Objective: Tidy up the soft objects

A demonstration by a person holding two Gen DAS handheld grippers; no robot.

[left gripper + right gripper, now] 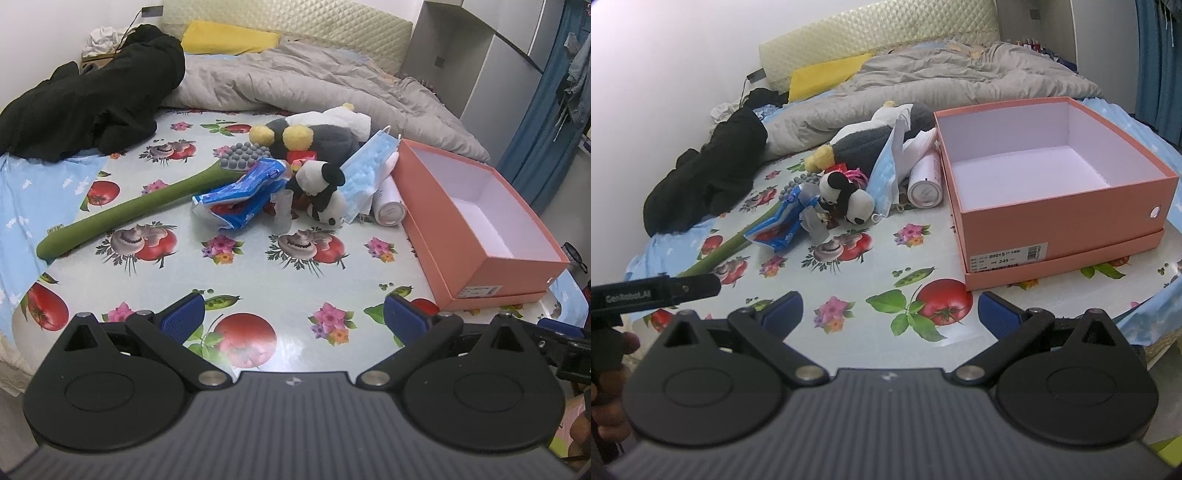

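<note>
— On the bed, where do the soft things lie?
— In a heap on the mat (258,266), well beyond both grippers: a panda (325,192), a bigger plush (317,136) behind it, a mask (369,162) leaning between them and the box (480,236).
— And the box?
— Open, just right of the heap; a white can (925,182) lies against its wall.
— The jaws?
— The left gripper (293,317) is spread wide with nothing between its fingers, over bare mat. The right gripper (890,310) is likewise wide apart and holds nothing, near the box's front corner.
</note>
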